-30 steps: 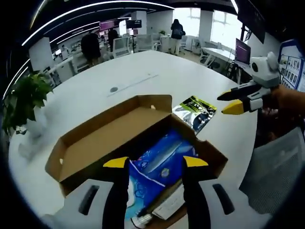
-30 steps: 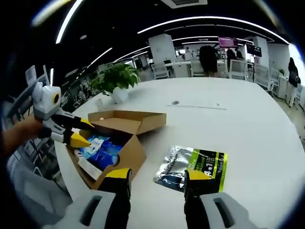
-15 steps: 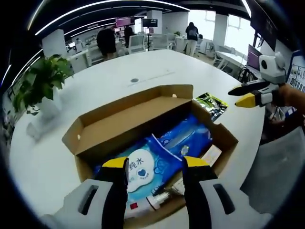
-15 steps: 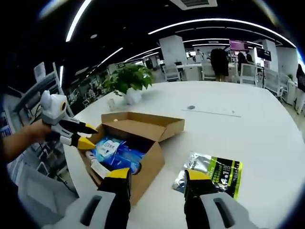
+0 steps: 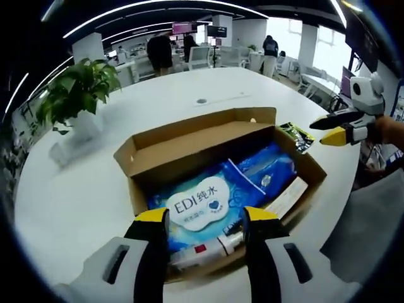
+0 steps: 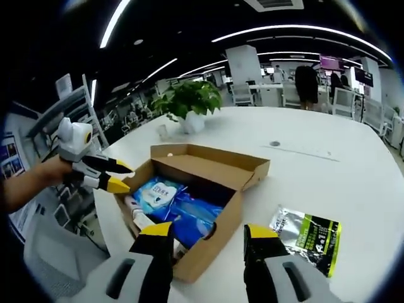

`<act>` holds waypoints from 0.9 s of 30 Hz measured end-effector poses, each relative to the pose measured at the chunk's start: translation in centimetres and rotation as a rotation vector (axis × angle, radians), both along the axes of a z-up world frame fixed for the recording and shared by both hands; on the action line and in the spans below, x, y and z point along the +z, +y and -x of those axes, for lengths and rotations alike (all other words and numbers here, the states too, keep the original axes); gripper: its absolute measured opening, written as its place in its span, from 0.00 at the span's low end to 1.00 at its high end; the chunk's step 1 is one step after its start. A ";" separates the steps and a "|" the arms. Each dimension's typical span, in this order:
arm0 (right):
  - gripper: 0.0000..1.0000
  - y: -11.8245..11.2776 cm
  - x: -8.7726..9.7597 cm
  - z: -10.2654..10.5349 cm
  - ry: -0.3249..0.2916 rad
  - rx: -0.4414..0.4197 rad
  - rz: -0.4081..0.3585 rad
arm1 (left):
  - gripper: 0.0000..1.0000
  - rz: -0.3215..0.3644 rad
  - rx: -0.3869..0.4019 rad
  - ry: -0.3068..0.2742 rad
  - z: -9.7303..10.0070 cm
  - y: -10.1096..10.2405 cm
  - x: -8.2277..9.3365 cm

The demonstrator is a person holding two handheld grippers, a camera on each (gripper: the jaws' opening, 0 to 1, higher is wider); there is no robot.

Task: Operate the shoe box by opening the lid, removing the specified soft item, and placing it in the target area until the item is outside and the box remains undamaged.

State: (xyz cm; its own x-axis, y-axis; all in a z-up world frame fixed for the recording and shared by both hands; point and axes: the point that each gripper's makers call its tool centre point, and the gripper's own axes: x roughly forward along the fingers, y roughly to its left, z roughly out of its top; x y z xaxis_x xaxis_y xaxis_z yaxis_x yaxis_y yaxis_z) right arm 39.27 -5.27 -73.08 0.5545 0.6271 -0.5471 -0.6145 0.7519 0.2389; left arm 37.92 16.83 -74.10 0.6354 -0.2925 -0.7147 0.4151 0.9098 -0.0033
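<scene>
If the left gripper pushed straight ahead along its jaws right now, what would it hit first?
Probably the blue wipes pack lying in the open shoe box. The left gripper is open and aimed right at its white label, though the tube along the near wall might come first; depth is unclear.

The blue wipes pack (image 5: 218,199) in the shoe box (image 5: 189,142) has a white label reading "EDI 纯水".
</scene>
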 end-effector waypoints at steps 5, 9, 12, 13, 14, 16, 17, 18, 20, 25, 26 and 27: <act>0.41 1.4 -0.2 0.1 0.004 0.027 -0.001 | 0.46 -0.004 0.036 0.008 0.7 1.4 -0.5; 0.41 2.4 -0.6 0.2 0.006 0.048 0.001 | 0.46 -0.003 0.066 0.012 1.2 2.6 -0.8; 0.40 3.0 -0.8 0.3 0.005 0.058 0.000 | 0.44 0.003 0.084 0.018 1.6 3.2 -1.0; 0.40 3.2 -0.9 0.3 0.005 0.060 0.000 | 0.43 0.003 0.089 0.020 1.7 3.4 -1.1; 0.40 3.5 -0.9 0.4 0.006 0.063 -0.002 | 0.43 0.004 0.091 0.021 1.7 3.6 -1.2; 0.40 3.9 -1.1 0.4 0.009 0.068 -0.002 | 0.43 0.005 0.101 0.025 1.9 3.9 -1.4; 0.39 4.1 -1.2 0.4 0.009 0.070 -0.002 | 0.42 0.005 0.105 0.026 2.0 4.1 -1.5; 0.39 4.3 -1.3 0.4 0.010 0.075 -0.002 | 0.42 0.005 0.109 0.028 2.0 4.2 -1.6; 0.39 4.7 -1.3 0.5 0.013 0.081 -0.005 | 0.40 0.007 0.120 0.031 2.1 4.5 -1.8; 0.37 5.9 -1.5 0.5 0.011 0.100 -0.006 | 0.32 0.001 0.121 0.022 2.2 5.1 -2.2; 0.37 6.2 -1.6 0.5 0.011 0.103 -0.006 | 0.32 0.003 0.125 0.022 2.2 5.2 -2.3; 0.37 6.4 -1.6 0.5 0.012 0.105 -0.005 | 0.31 0.003 0.129 0.024 2.2 5.3 -2.3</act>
State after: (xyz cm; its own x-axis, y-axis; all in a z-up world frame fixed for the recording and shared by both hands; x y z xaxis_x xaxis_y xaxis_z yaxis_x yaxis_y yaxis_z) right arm 38.78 1.09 -74.73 0.4787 0.6844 -0.5499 -0.6871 0.6819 0.2506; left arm 35.69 22.10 -76.44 0.6510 -0.2116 -0.7290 0.2943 0.9556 -0.0146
